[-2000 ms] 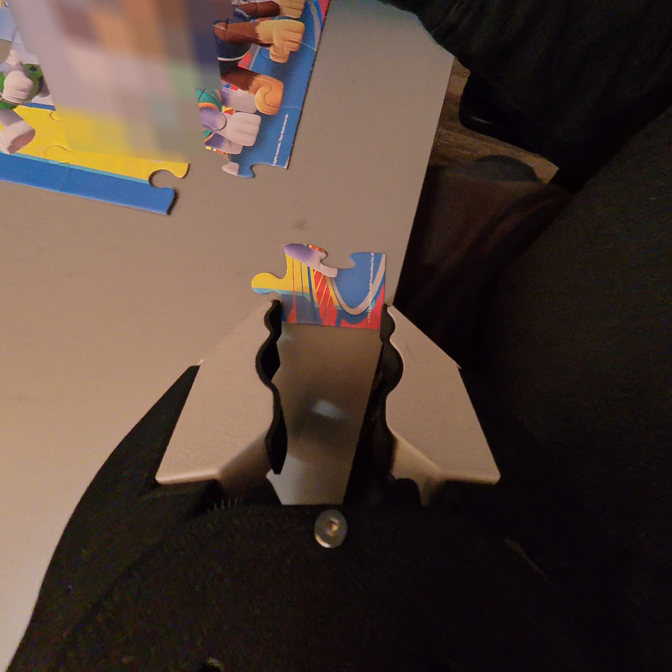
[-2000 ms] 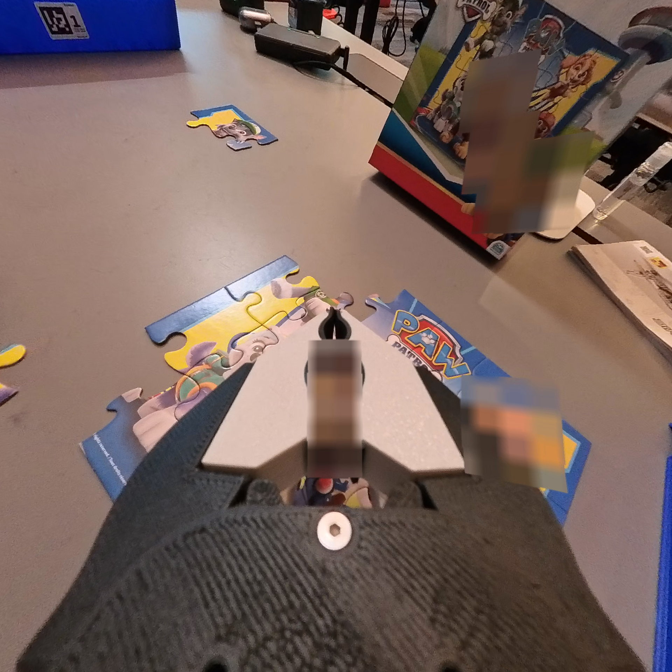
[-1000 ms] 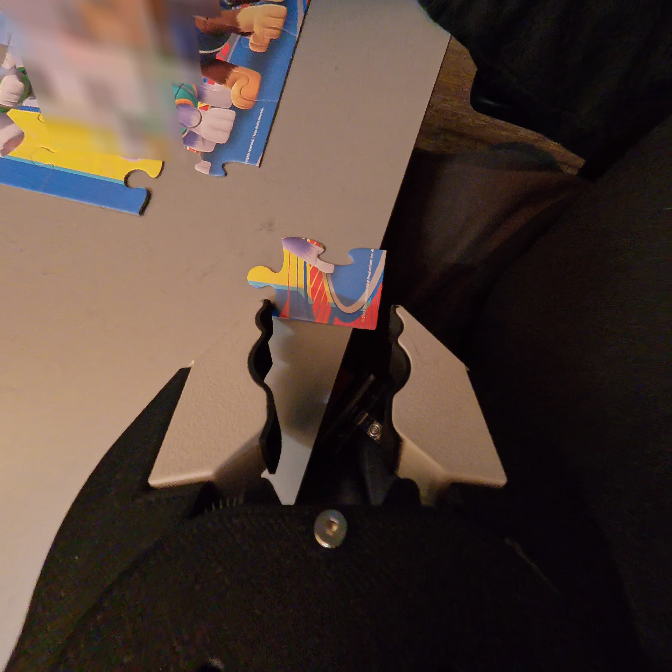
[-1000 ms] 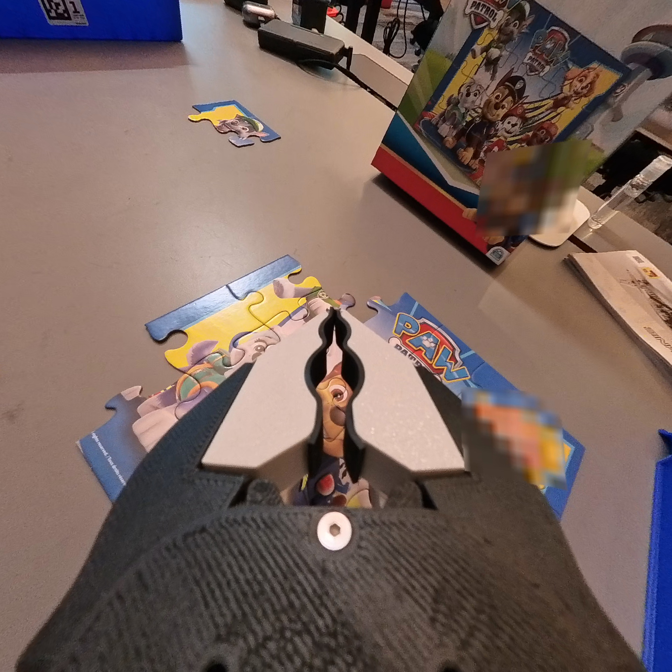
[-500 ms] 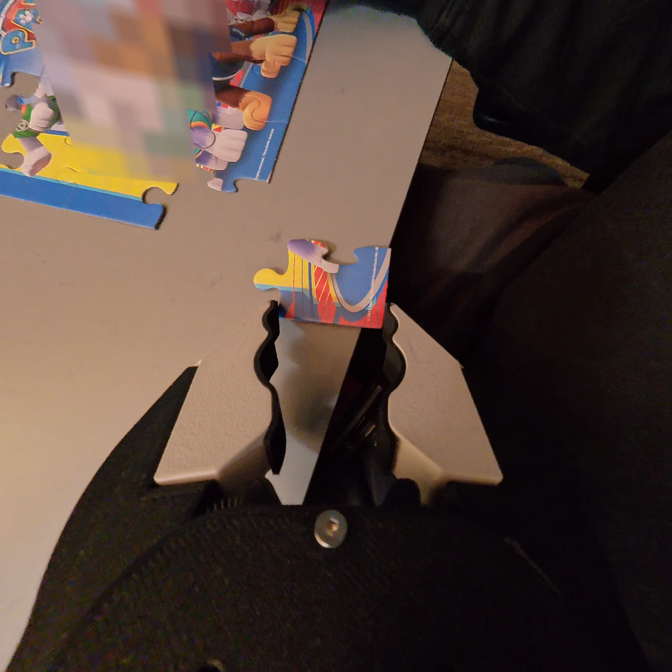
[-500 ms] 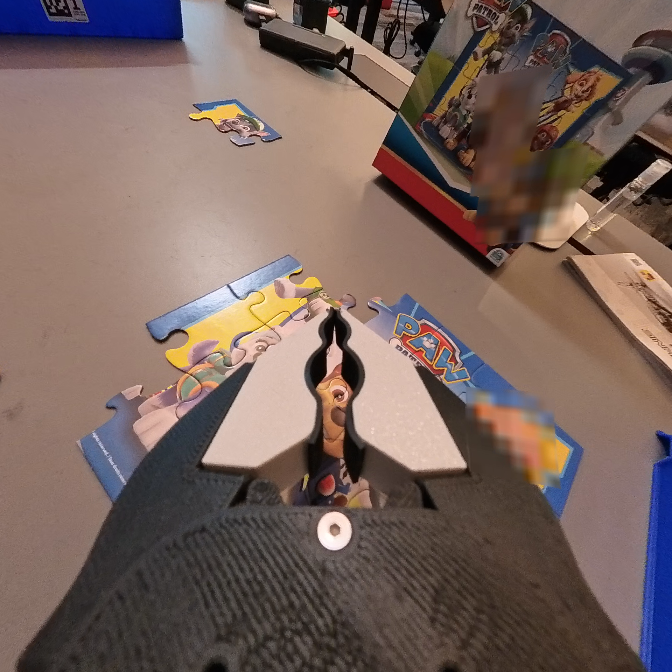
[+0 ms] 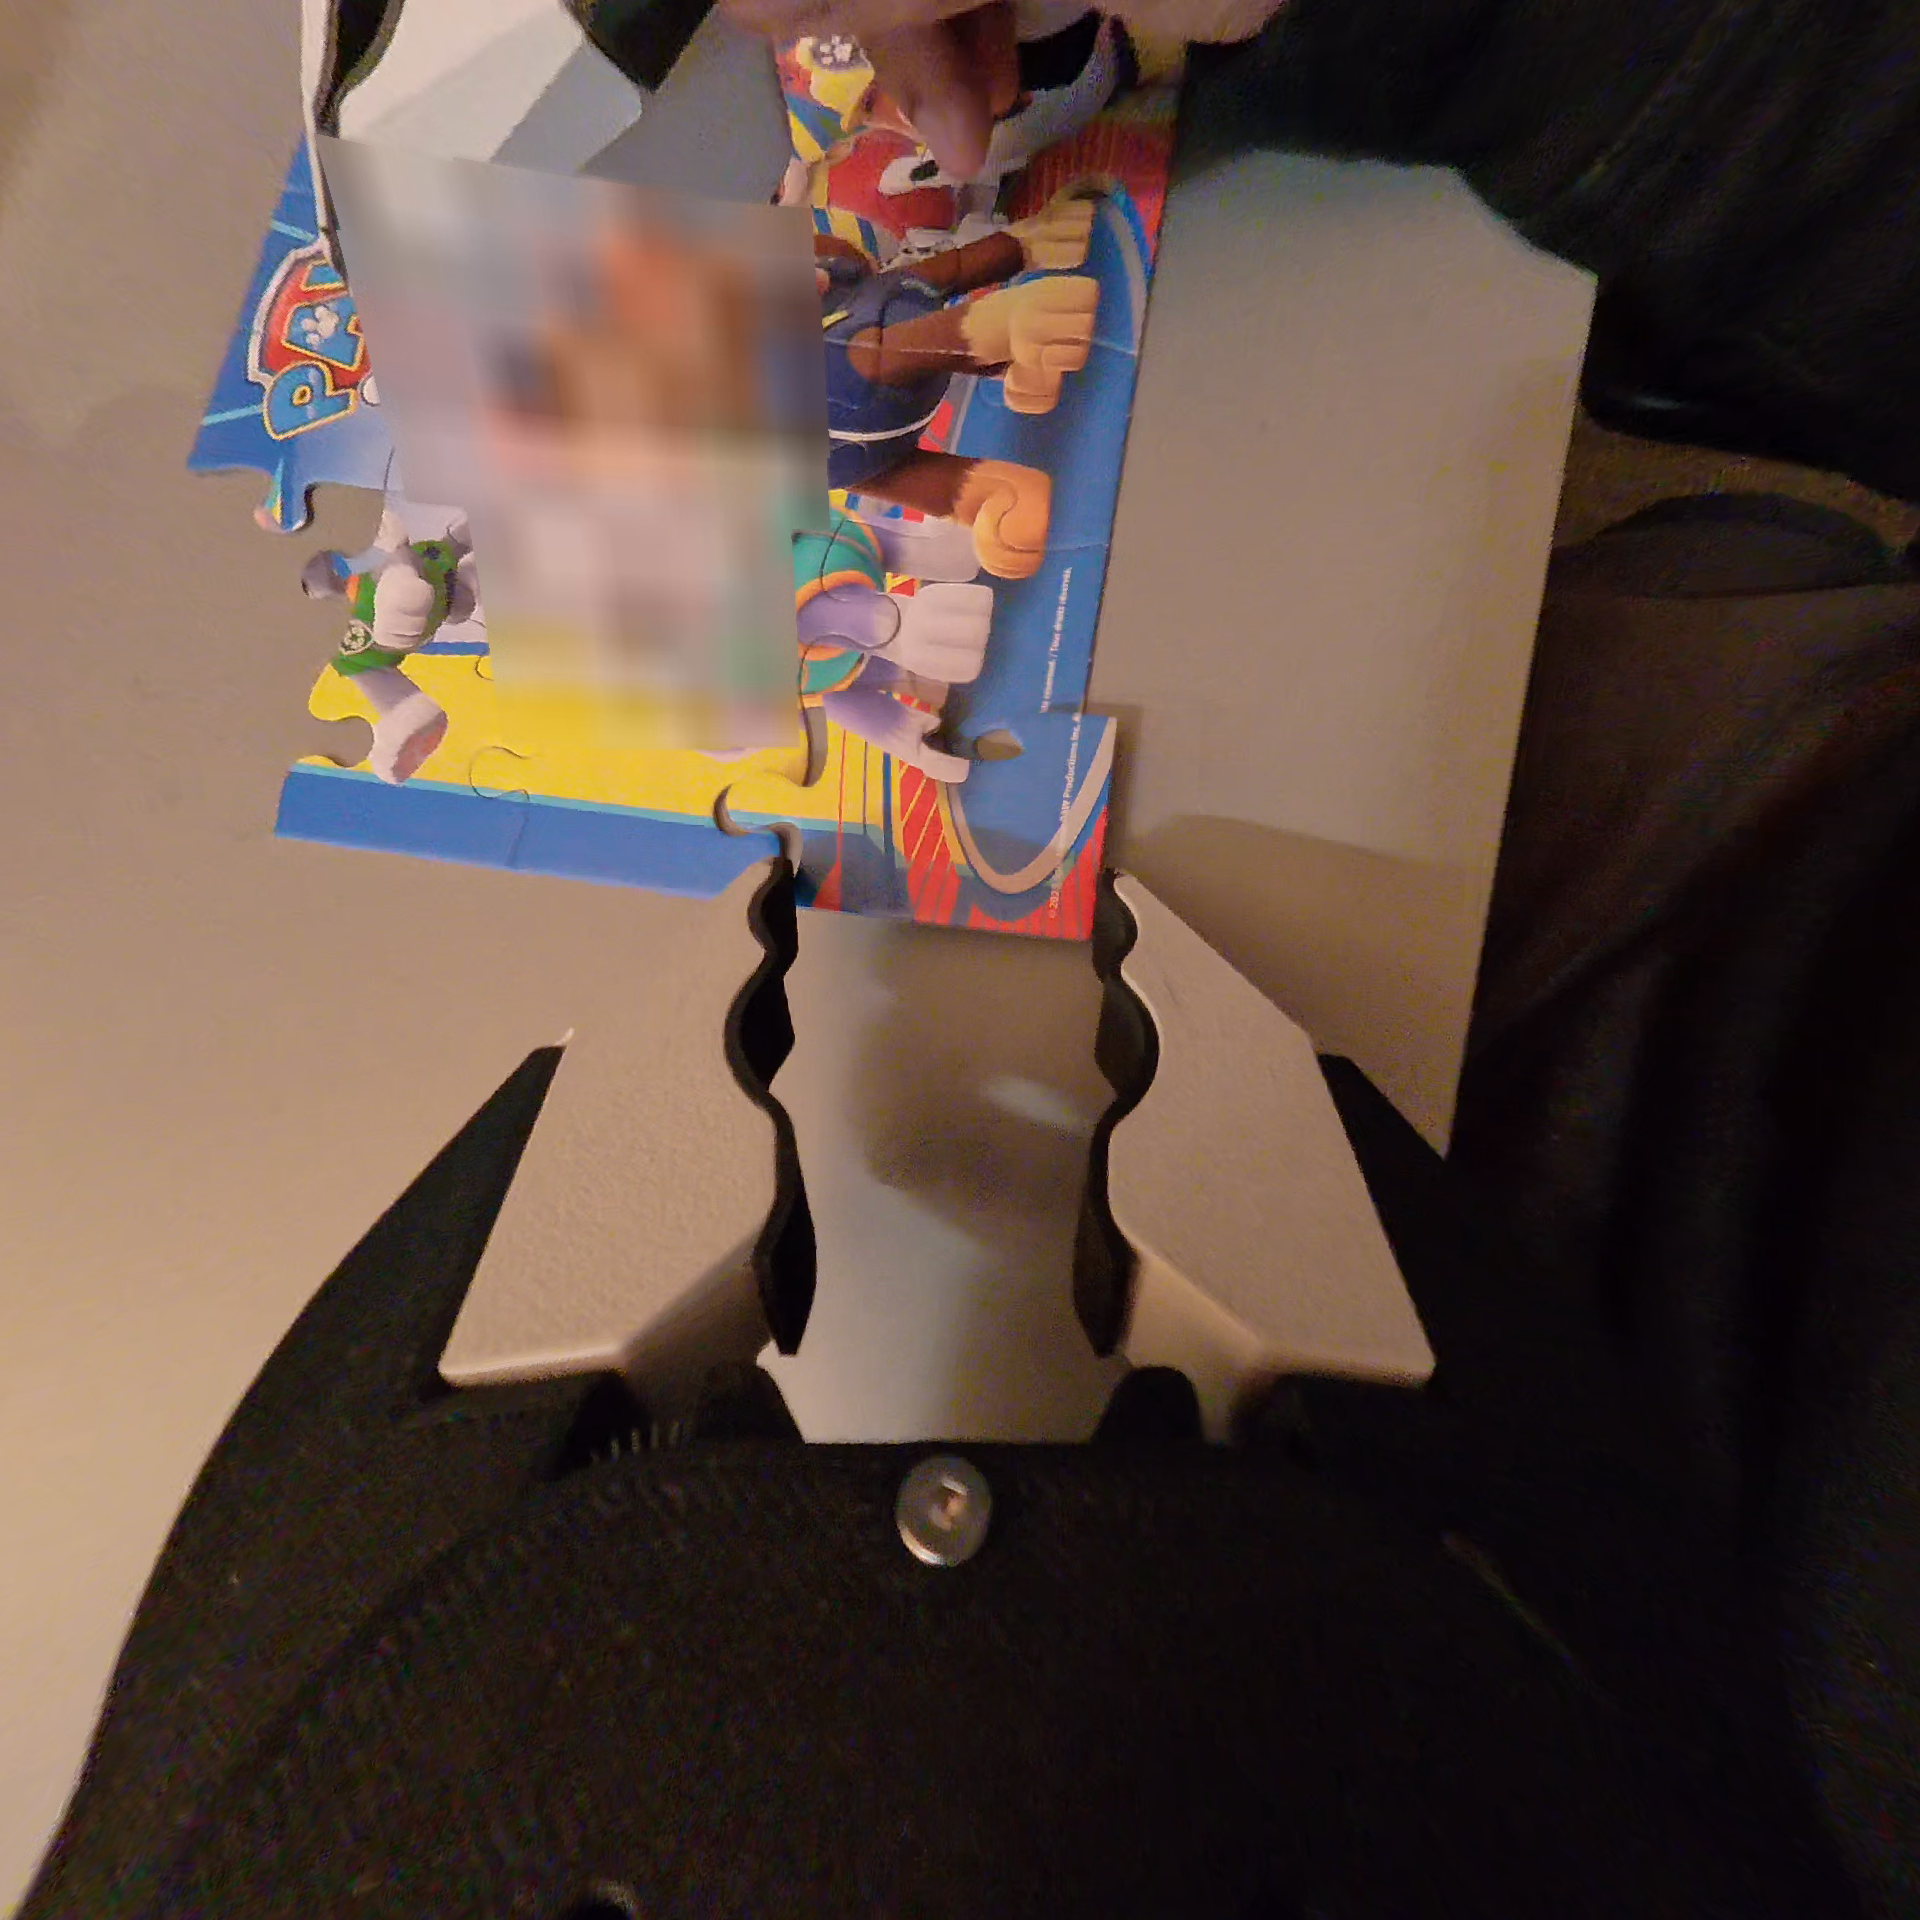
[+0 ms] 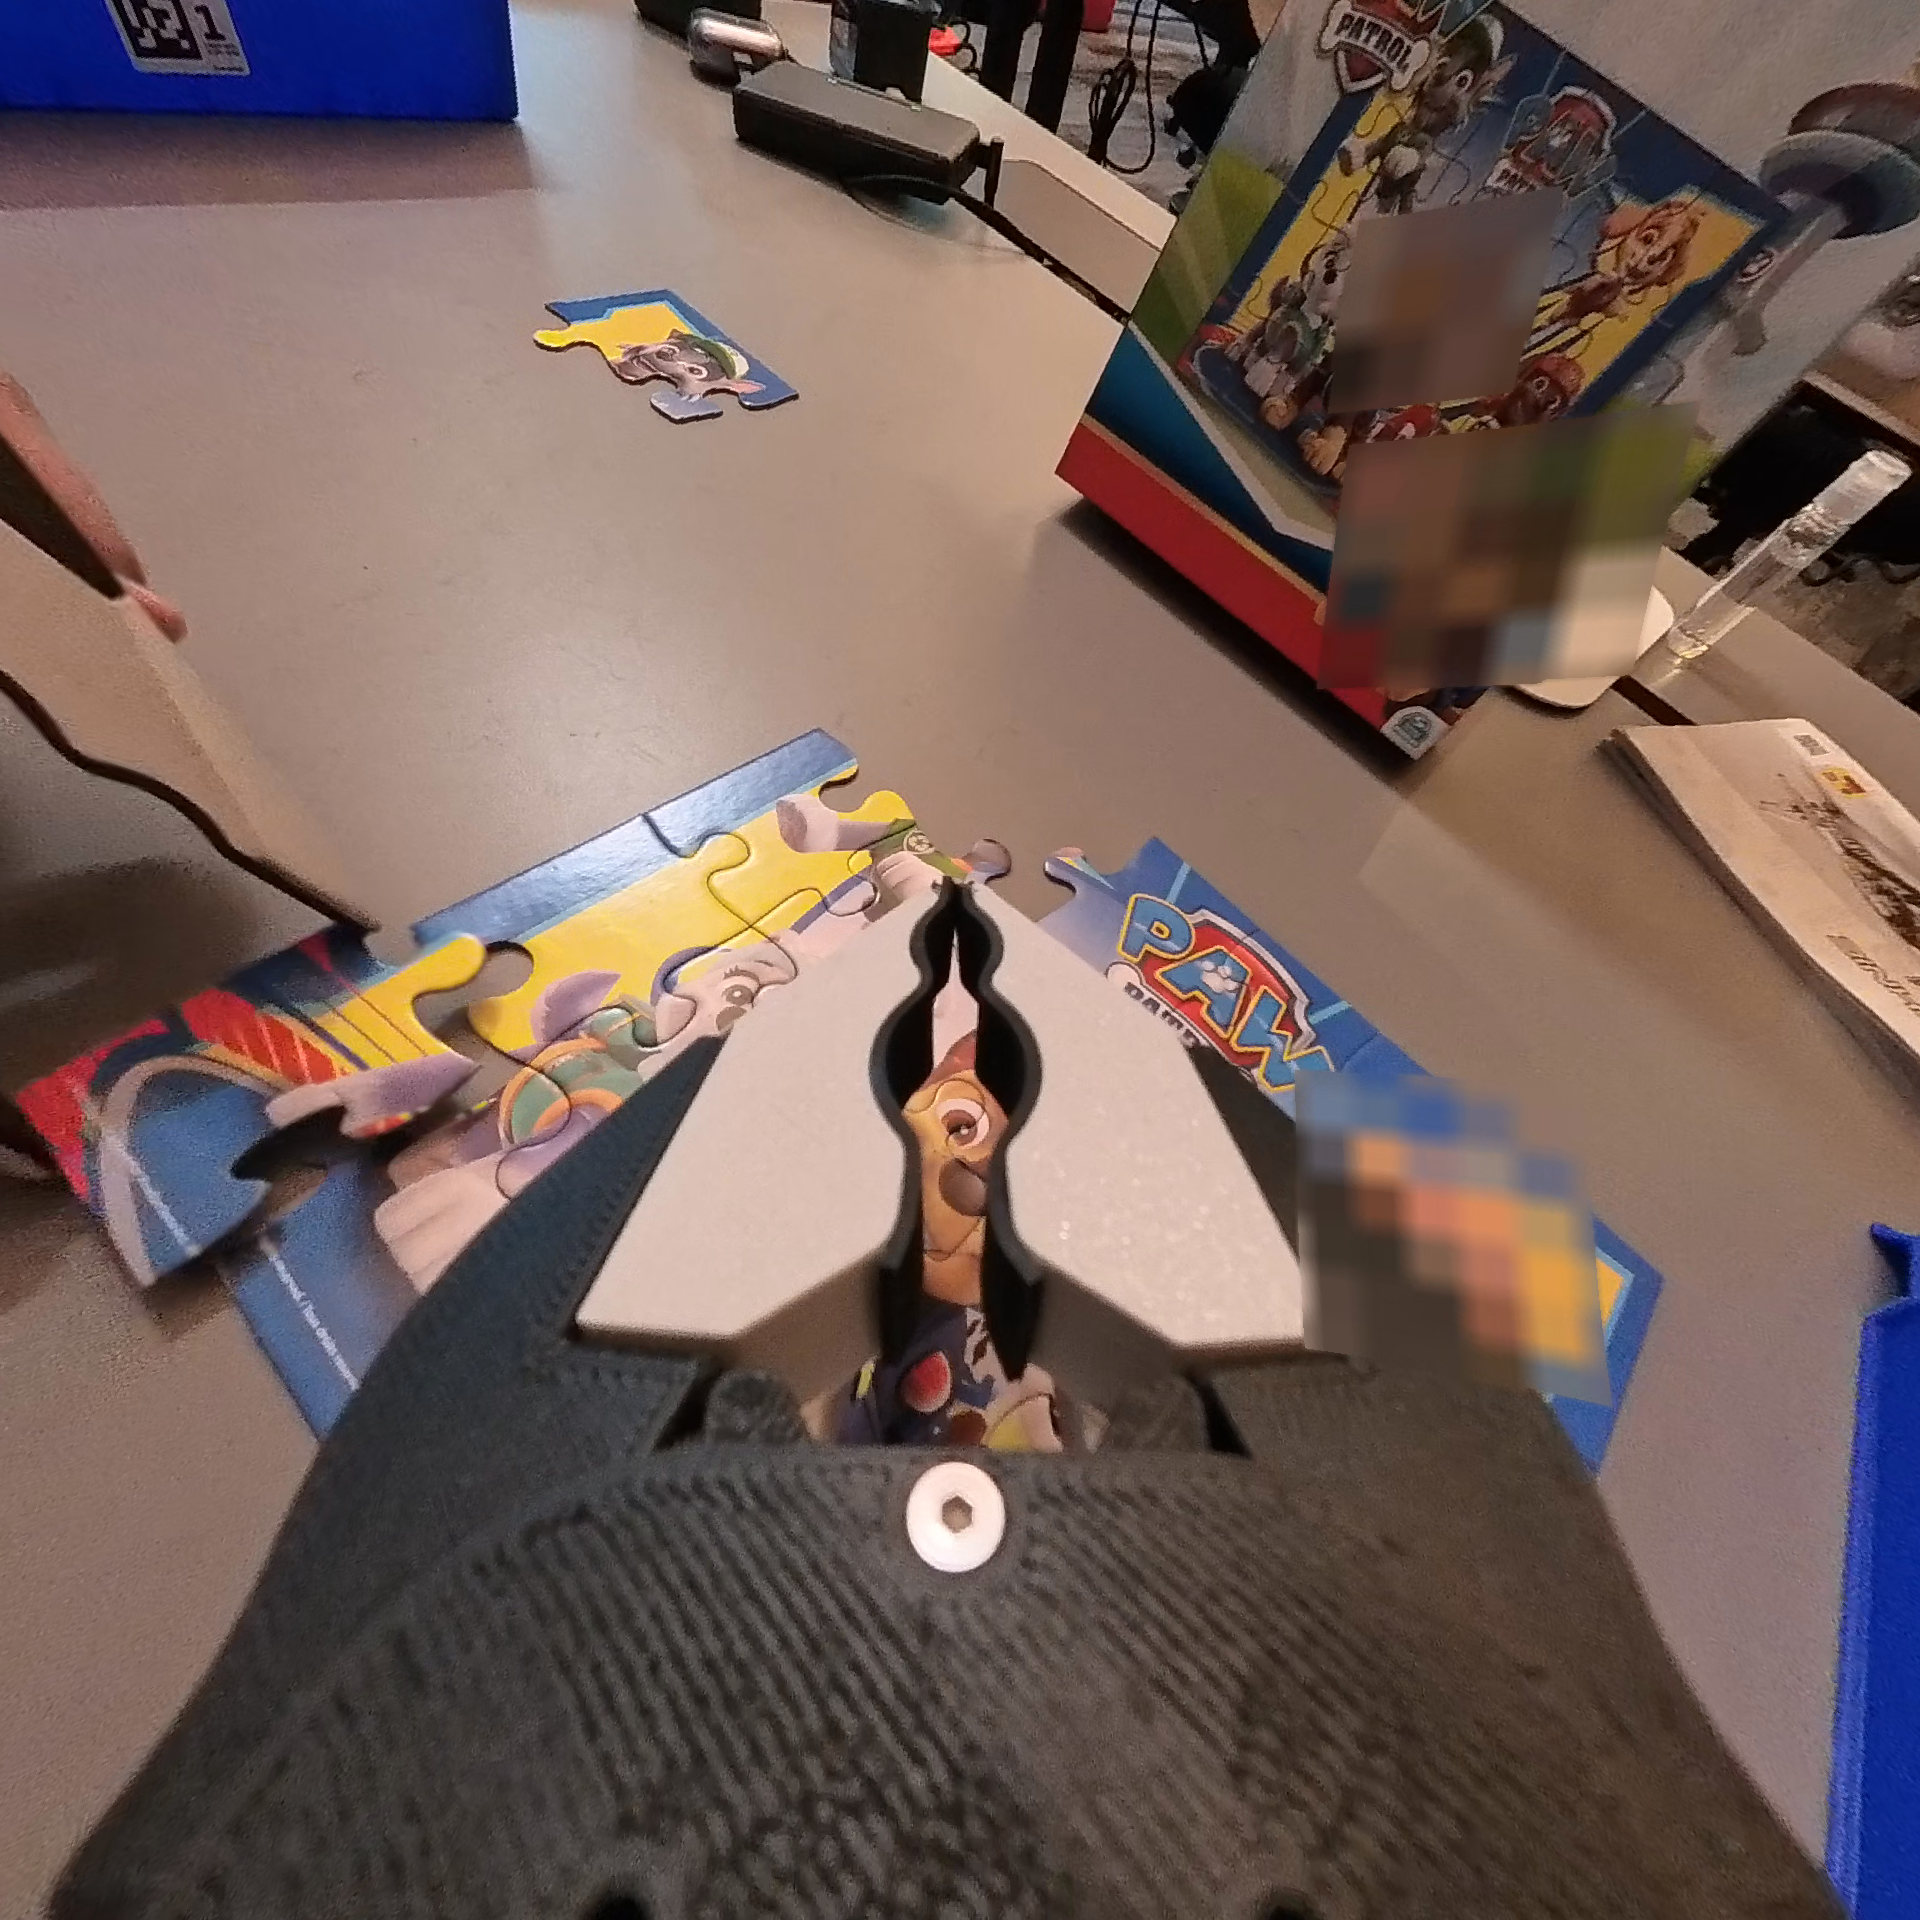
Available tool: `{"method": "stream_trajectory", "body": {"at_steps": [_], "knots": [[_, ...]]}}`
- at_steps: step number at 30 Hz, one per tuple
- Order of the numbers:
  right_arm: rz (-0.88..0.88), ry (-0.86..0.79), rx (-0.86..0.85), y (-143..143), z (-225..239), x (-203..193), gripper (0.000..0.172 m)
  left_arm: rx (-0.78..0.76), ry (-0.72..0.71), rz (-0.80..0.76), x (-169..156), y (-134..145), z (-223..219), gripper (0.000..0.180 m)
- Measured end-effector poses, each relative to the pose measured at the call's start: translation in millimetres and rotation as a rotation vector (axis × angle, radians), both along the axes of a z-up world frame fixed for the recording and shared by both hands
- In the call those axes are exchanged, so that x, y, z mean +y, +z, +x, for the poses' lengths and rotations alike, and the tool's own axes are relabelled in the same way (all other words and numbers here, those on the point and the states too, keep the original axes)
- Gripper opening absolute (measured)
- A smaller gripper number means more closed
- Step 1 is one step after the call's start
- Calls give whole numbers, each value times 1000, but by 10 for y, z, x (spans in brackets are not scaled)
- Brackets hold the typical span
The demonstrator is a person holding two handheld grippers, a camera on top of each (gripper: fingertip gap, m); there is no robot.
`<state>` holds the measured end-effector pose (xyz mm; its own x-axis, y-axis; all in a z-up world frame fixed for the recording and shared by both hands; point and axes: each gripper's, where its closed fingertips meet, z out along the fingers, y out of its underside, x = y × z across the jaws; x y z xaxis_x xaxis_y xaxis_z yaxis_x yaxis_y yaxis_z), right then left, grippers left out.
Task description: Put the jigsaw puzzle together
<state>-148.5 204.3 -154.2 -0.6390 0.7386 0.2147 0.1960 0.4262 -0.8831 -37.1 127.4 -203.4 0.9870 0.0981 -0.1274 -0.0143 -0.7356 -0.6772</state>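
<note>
While the left claw (image 7: 940, 894) grips a glossy cardboard puzzle piece (image 7: 961, 842) (knobbed edge), the right claw (image 8: 954, 894) stays clenched, bare.

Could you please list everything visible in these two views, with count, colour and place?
Table: one, grey, under everything.
Assembled puzzle: one, blue, yellow and red, centre of the table.
Corner puzzle piece: one, red, blue and yellow, at the puzzle's corner, between the left fingertips.
Loose puzzle piece: one, blue and yellow, farther back on the table.
Puzzle box: one, blue and red, standing at right.
Blue bin: one, far left corner.
Power adapter: one, black, far edge.
Booklet: one, white, right edge.
Left gripper: one, grey fingers spread either side of the corner piece.
Right gripper: one, grey, closed, over the puzzle.
</note>
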Motion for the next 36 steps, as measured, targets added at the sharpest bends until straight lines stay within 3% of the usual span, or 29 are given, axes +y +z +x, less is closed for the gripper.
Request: {"method": "stream_trajectory", "body": {"at_steps": [23, 28, 36], "knots": [[-28, 26, -12, 12, 25, -34, 0, -26, 4, 8, 33, -2, -86, 58], [-147, 413, -184, -48, 524, -541, 0, -35, 5, 54, 86, 59, -39, 58], [42, 492, -335, -352, 783, -682, 0, -58, 39, 51, 121, -27, -55, 44]]}}
